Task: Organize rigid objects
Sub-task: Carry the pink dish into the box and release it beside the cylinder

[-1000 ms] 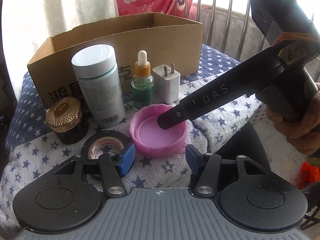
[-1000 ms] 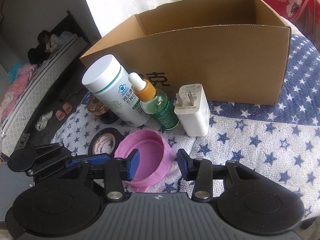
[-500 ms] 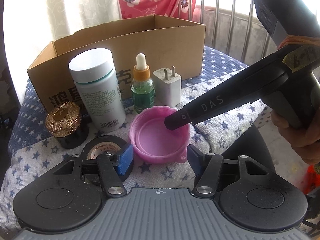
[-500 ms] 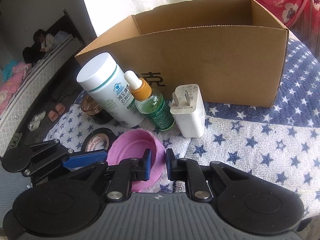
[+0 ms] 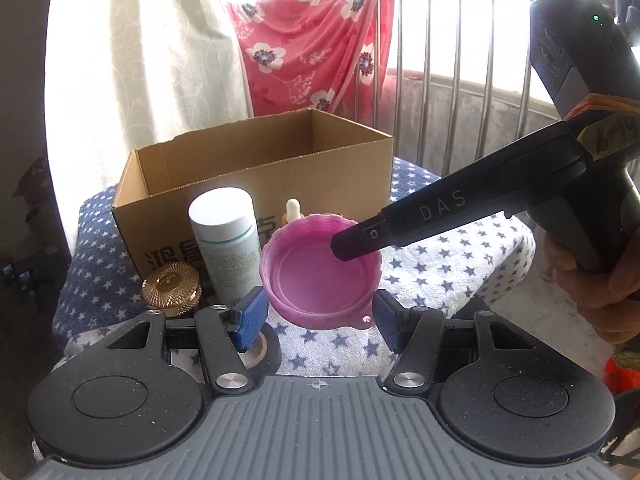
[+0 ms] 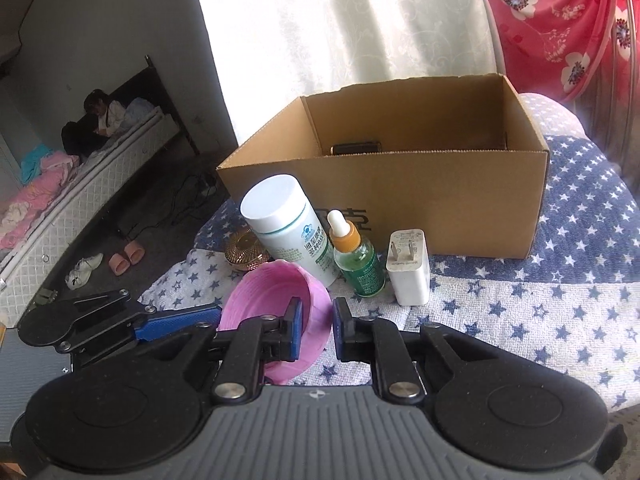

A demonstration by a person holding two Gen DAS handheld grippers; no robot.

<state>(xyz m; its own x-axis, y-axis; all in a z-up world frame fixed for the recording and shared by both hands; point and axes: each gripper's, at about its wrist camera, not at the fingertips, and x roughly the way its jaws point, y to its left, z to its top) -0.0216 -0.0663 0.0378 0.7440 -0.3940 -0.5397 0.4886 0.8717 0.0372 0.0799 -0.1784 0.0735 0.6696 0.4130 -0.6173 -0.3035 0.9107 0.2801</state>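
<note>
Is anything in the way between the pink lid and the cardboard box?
Yes. The right gripper holds the pink lid by its rim, and the white bottle, the green dropper bottle and the white charger plug stand in a row before the cardboard box. Its open top looks clear.

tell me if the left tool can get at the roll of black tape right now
Probably yes. The left tool is open and holds nothing, and the black tape lies just under its left finger. The pink lid, pinched by the right tool, hangs beside it, not over it.
</note>
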